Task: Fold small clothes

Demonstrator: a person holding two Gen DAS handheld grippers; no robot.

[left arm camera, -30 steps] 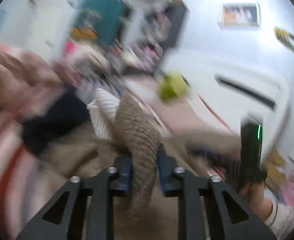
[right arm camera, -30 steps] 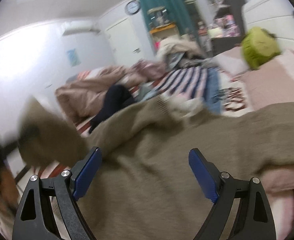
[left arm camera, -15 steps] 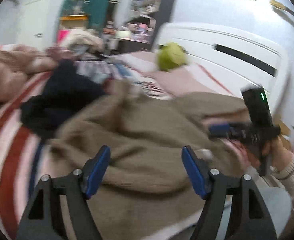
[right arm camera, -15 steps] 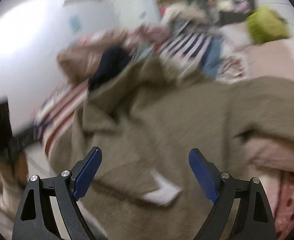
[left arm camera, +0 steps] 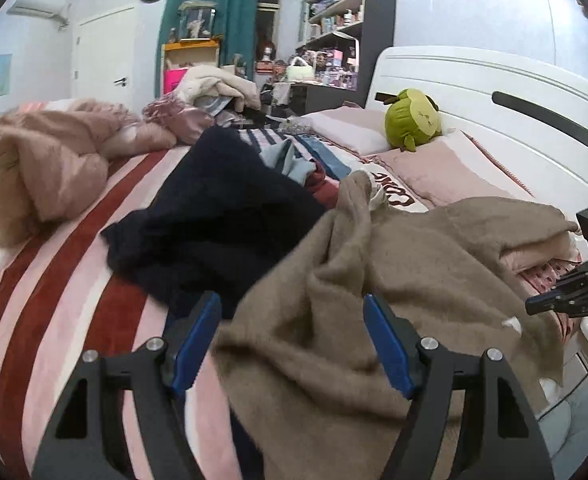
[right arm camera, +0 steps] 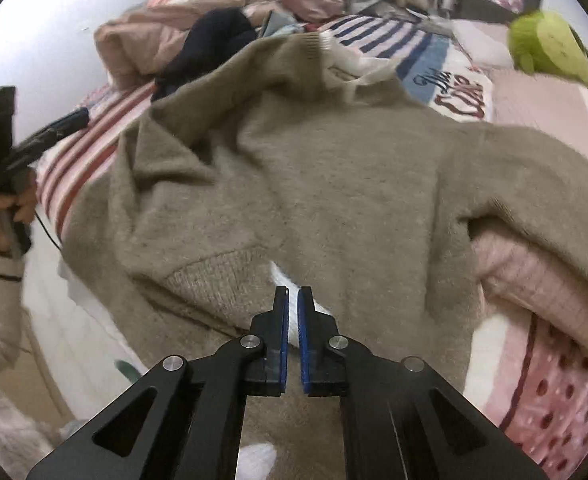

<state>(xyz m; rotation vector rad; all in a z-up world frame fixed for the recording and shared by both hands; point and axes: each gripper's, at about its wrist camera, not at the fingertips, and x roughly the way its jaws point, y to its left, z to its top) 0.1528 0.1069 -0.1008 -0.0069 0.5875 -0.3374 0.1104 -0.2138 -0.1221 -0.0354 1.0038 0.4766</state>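
A tan fuzzy sweater [right arm camera: 313, 168] lies spread and rumpled on the bed, its ribbed hem near the front edge; it also shows in the left wrist view [left arm camera: 373, 280]. My left gripper [left arm camera: 292, 330] is open and empty, its jaws astride a bunched edge of the sweater. My right gripper [right arm camera: 292, 300] is shut, just above the hem by a white label [right arm camera: 286, 280]; nothing shows between the pads. It also appears at the right of the left wrist view [left arm camera: 565, 300].
A dark navy garment [left arm camera: 218, 224] lies on the red-striped bedspread [left arm camera: 46, 300] beyond the sweater. A pink blanket heap [left arm camera: 46, 160] sits at the left. A green plush [left arm camera: 411, 118] and pink pillows [left arm camera: 445, 172] lie by the white headboard [left arm camera: 493, 100].
My left gripper let go of the sweater and opened a second ago. My right gripper has closed from wide open and dropped toward the sweater's hem.
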